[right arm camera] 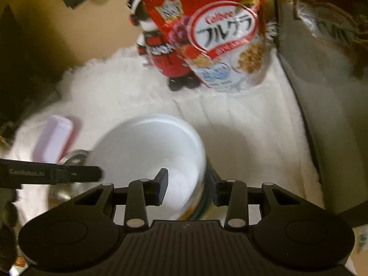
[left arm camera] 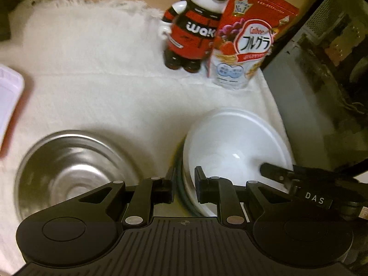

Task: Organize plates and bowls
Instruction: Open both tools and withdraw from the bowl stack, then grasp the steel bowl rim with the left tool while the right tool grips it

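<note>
The left gripper (left arm camera: pixel 183 187) is closed on the near left rim of the white bowl (left arm camera: pixel 232 142), with one finger inside and one outside. The right gripper (right arm camera: pixel 187 189) clamps the right rim of the same bowl in the same way. Under the white bowl, a dish with a dark green edge (left arm camera: pixel 180 184) shows. Just left of it sits the steel bowl (left arm camera: pixel 73 168), on the white fluffy cloth (left arm camera: pixel 103 87) that covers the counter. A pale pink box (left arm camera: pixel 9 101) lies at the left. Farther back stand a red and black figure (left arm camera: pixel 193 34) and a red cereal bag (left arm camera: pixel 248 39), touching each other.
</note>
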